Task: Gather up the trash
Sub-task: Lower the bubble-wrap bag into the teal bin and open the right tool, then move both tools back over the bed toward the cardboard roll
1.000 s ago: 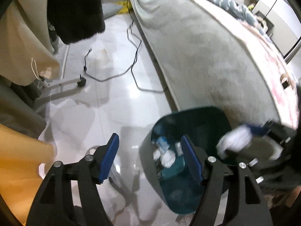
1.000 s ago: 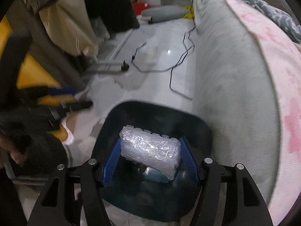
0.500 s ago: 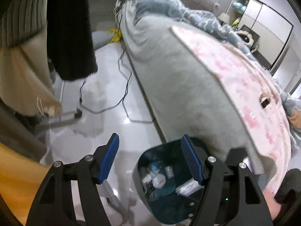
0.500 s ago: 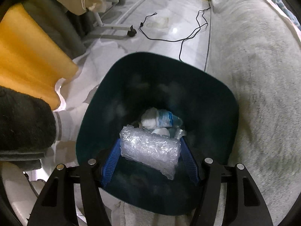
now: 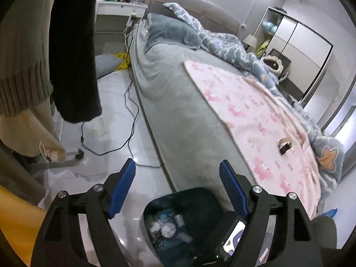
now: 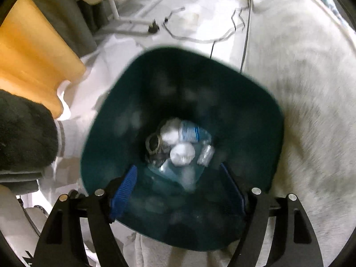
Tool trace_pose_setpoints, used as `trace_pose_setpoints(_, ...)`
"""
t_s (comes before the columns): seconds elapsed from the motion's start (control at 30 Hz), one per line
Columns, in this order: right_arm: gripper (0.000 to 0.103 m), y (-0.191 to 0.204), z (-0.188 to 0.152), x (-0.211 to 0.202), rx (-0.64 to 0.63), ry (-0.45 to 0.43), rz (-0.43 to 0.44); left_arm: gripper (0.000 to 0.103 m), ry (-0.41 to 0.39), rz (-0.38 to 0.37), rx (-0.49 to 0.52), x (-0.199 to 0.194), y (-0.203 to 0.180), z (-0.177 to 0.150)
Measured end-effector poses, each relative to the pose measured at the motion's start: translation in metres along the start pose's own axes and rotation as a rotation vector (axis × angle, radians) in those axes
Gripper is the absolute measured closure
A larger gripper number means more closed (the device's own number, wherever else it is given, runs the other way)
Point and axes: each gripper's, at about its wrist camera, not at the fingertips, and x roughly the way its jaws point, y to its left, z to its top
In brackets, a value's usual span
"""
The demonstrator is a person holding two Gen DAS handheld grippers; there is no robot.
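Observation:
A dark teal trash bin (image 6: 106,133) stands on the floor beside the bed; it also shows in the left wrist view (image 5: 195,198). Inside lie white paper wads (image 6: 182,153), a plastic bottle (image 6: 191,132) and other trash. A blurred clear piece (image 6: 189,178), likely the bubble wrap, is falling into the bin. My right gripper (image 6: 181,185) is open and empty directly above the bin. My left gripper (image 5: 178,187) is open and empty, held higher, above the bin's far side.
A bed with a grey cover (image 5: 178,102) and pink blanket (image 5: 255,120) runs along the right. Clothes (image 5: 73,51) hang at the left. Black cables (image 5: 131,120) lie on the white floor. An orange garment (image 6: 29,66) hangs left of the bin.
My right gripper opened and let go of the bubble wrap, which dropped into the bin. My left gripper rose and tilted up toward the bed.

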Motion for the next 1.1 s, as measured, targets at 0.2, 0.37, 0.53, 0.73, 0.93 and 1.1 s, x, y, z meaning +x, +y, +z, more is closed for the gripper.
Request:
trace_pose_setpoints(0.2, 0.024, -0.003, 0.007, -0.047, -0.006, -0.184, -0.001, 0.02, -0.07, -0.001, 0.077, -0.02, -0.021, 0.019)
trace_pose_setpoints(0.37, 0.024, -0.014, 0.009, -0.084, -0.005, -0.291, -0.009, 0.019, -0.107, -0.022, 0.084, -0.03, -0.034, 0.03)
trace_pose_setpoints(0.53, 0.024, -0.042, 0.008, -0.117, 0.048, -0.374, -0.022, 0.017, -0.118, -0.029, 0.103, -0.028, -0.054, 0.04)
trace_pose_setpoints(0.73, 0.024, -0.089, -0.001, -0.151, 0.103, -0.443, -0.065, 0.017, -0.1, -0.039, 0.106, -0.017, -0.079, 0.045)
trace_pose_setpoints(0.93, 0.023, -0.144, -0.018, -0.165, 0.195, -0.463, -0.126, 0.016, -0.081, -0.055, 0.098, -0.005, -0.096, 0.048)
trace_pose_setpoints(1.1, 0.023, -0.185, -0.029, -0.17, 0.294, -0.484, -0.132, 0.016, -0.072, -0.058, 0.098, 0.01, -0.11, 0.05)
